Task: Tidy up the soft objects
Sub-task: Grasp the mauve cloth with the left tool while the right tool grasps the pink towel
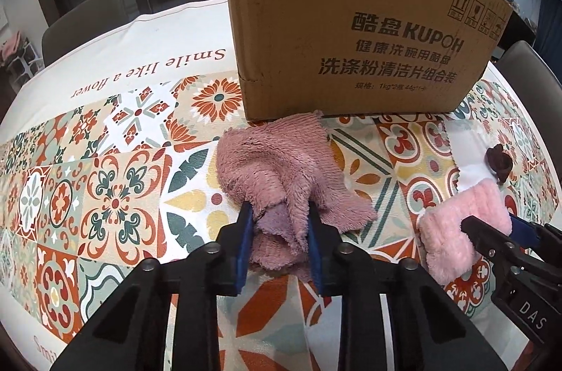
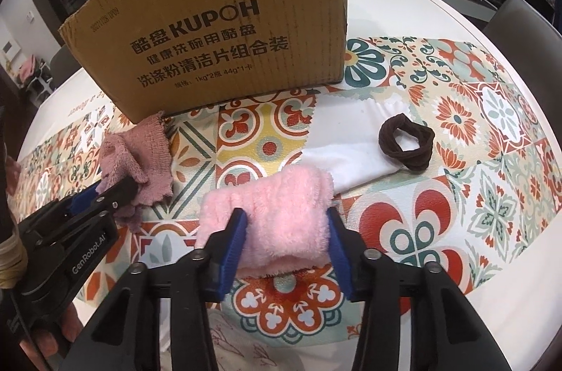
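Observation:
A crumpled mauve terry cloth (image 1: pixel 277 160) lies on the patterned tablecloth in front of a cardboard box (image 1: pixel 351 20). My left gripper (image 1: pixel 280 209) is shut on the cloth's near folds, which bunch between the blue pads. To its right lies a folded pink fluffy cloth (image 2: pixel 281 202). My right gripper (image 2: pixel 285 213) is shut on it, one pad pressing on each side. In the right wrist view the left gripper (image 2: pixel 116 192) shows at the left, on the mauve cloth (image 2: pixel 140 146). In the left wrist view the pink cloth (image 1: pixel 453 230) sits at the right.
A brown hair tie (image 2: pixel 386 139) rests on a flat white cloth (image 2: pixel 344 132) beyond the pink one. The open-topped box (image 2: pixel 217 30) stands upright behind both cloths. Grey chairs (image 1: pixel 84 16) surround the table, whose white edge (image 1: pixel 140 41) curves behind the box.

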A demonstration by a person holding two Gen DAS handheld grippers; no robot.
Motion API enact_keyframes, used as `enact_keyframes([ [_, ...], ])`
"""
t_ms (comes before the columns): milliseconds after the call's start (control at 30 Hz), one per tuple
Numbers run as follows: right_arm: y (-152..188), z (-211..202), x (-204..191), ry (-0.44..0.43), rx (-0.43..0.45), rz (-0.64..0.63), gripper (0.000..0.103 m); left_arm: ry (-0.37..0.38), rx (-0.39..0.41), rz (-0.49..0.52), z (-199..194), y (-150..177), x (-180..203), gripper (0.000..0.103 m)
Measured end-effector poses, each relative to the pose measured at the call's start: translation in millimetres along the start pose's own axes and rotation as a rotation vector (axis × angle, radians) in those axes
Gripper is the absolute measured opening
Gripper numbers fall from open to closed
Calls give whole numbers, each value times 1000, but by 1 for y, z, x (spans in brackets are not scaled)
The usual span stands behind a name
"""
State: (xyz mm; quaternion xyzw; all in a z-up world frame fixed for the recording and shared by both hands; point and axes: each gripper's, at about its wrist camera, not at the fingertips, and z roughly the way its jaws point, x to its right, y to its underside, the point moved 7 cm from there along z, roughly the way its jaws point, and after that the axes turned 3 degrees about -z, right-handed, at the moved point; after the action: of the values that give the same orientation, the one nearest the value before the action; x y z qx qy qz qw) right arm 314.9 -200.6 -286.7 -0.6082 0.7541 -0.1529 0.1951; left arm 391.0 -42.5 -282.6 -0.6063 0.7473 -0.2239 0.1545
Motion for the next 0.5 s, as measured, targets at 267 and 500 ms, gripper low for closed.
enact_keyframes([
  [267, -2, -11, 2, -43, 6, 4, 26, 12, -10, -6, -15, 1, 8, 21],
  [500, -7, -29, 0, -69, 27, 1, 25, 10, 18, -2, -37, 2, 10, 20],
])
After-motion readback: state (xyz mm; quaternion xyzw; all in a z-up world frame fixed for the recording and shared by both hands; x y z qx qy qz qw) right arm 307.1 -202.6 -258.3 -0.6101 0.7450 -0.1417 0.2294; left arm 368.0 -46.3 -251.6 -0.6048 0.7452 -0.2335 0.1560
